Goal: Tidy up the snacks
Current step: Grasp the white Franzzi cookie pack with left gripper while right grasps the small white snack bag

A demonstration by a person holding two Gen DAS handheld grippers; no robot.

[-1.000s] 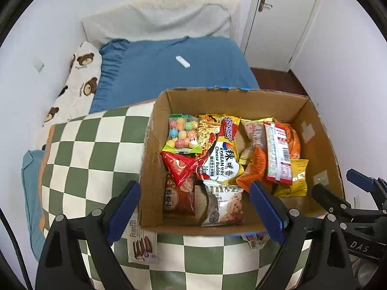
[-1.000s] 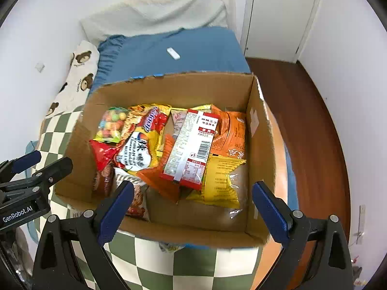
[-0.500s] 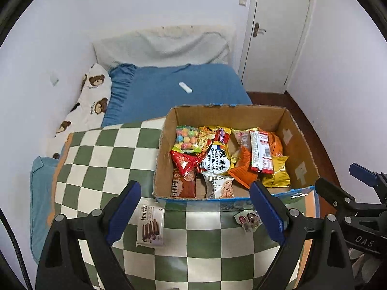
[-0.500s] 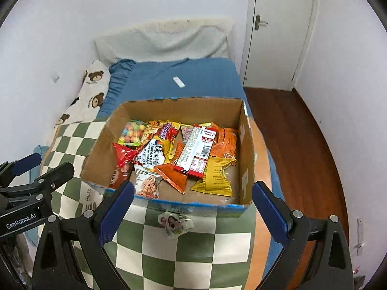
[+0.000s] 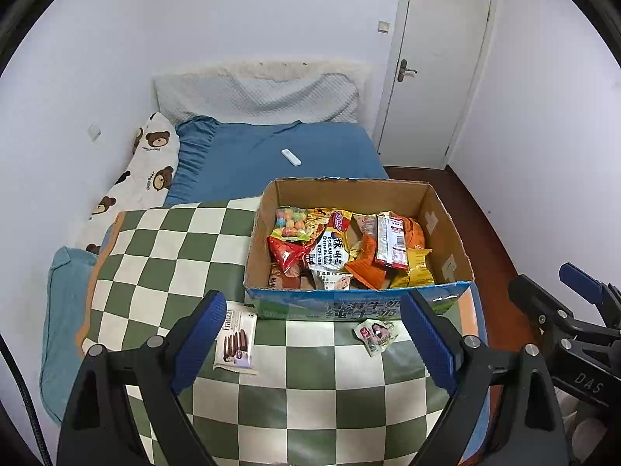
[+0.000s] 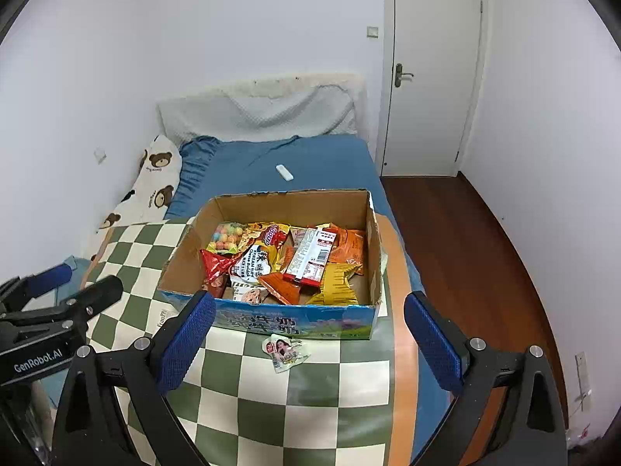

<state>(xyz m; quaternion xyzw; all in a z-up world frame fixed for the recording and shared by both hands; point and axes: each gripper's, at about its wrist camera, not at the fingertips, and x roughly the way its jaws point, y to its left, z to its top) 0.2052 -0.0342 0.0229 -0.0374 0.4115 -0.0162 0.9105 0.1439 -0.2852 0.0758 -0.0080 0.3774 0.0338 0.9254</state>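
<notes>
Snacks (image 5: 341,250) in cardboard box (image 5: 361,306), 2 packets outside

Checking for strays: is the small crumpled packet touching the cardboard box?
Apart. The right wrist view shows checkered blanket between the small packet and the cardboard box.

Left gripper (image 5: 313,336) fingers spread wide, empty; right gripper (image 6: 309,339) likewise.

My two fisheye views are evenly, softly lit and sharp, with faint shadows, no glare, strongly curved edges and black corners.
</notes>
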